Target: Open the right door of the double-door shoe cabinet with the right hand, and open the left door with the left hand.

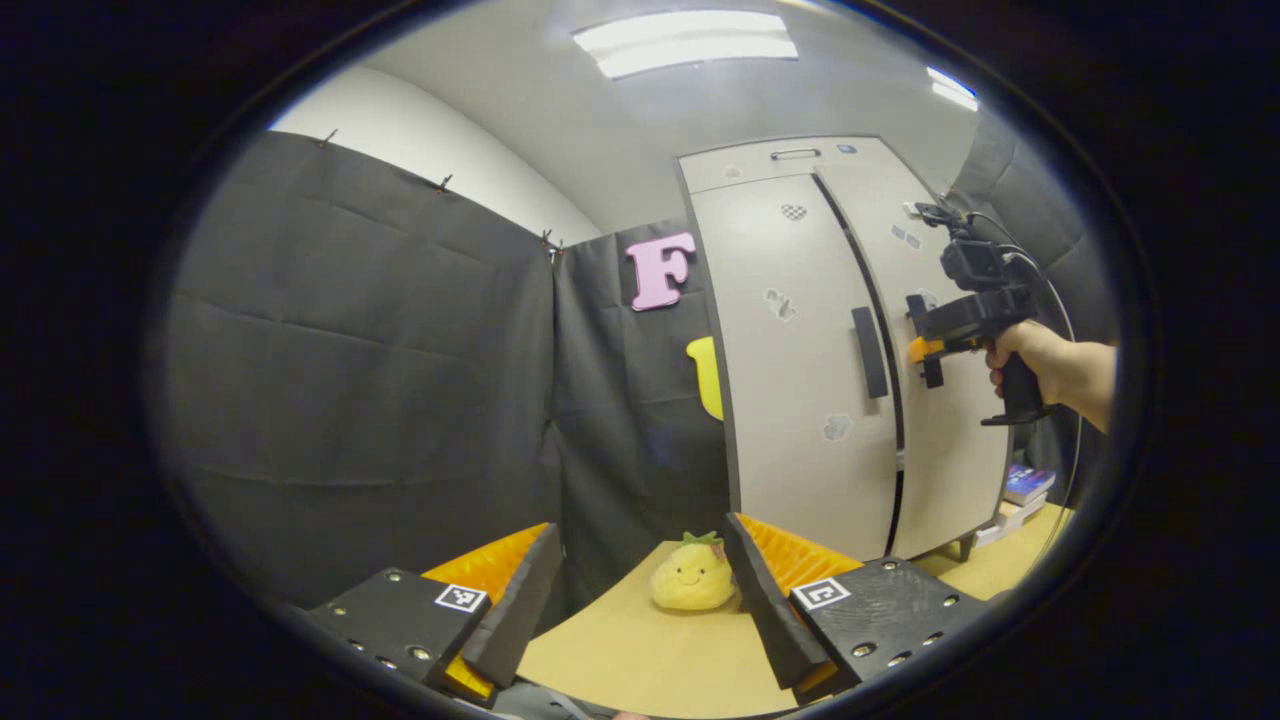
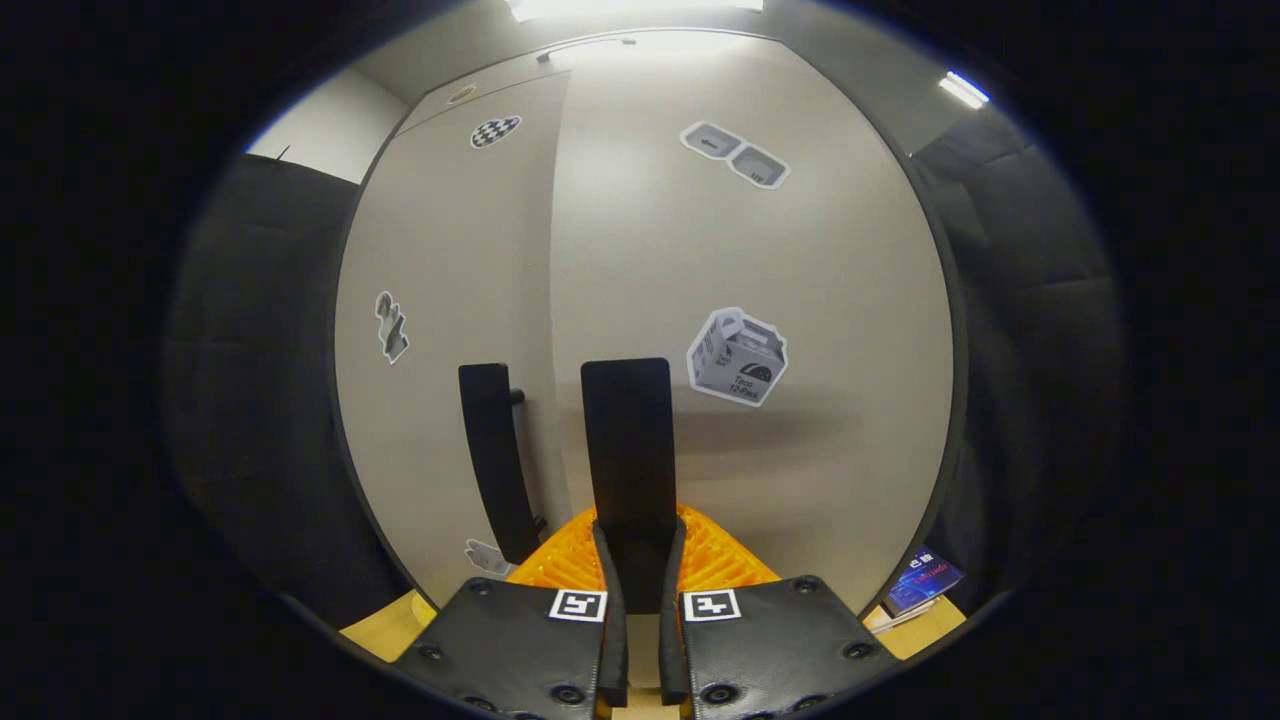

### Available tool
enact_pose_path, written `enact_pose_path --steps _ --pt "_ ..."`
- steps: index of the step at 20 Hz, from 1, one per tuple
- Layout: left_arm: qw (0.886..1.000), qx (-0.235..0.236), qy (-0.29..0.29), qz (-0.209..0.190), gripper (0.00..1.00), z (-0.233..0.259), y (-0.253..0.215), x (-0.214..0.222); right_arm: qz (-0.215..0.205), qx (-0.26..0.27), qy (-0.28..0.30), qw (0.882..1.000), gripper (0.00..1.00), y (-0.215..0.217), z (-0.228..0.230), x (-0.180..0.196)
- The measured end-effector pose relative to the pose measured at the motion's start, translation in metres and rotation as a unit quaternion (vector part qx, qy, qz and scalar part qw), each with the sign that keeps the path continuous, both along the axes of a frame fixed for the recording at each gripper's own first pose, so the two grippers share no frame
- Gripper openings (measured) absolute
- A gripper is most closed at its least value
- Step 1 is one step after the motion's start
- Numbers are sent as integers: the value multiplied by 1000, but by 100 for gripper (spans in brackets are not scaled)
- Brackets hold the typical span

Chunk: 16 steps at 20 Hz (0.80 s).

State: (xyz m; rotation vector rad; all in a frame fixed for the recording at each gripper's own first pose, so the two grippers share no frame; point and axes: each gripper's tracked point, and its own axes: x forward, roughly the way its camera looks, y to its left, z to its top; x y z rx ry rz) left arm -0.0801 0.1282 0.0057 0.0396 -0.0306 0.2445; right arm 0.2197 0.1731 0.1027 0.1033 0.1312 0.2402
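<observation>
The right door (image 2: 760,330) looks stiff and hinged, so my right gripper (image 2: 632,560) pinches its handle (image 2: 627,440) at frame centre, while my left gripper (image 1: 640,590) hangs spread.

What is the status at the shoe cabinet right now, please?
Right tool shut on right door handle. Left tool open, back from the cabinet. Both doors shut. Plush toy on the table ahead of left tool.

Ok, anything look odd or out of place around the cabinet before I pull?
Nothing looks damaged or spilled. The right gripper is shut on the right door handle; both doors look closed. One stray: a yellow plush toy sits on the table by the shoe cabinet.
</observation>
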Motion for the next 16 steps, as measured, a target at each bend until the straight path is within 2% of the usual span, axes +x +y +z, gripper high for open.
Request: enact_pose_path --steps 10,16 --pt "997 -5 -6 -81 94 6 -65 30 42 -5 10 999 14 -13 0 -27" --pt "992 -4 -14 -128 94 14 -106 40 51 -3 8 999 14 -23 3 -34"
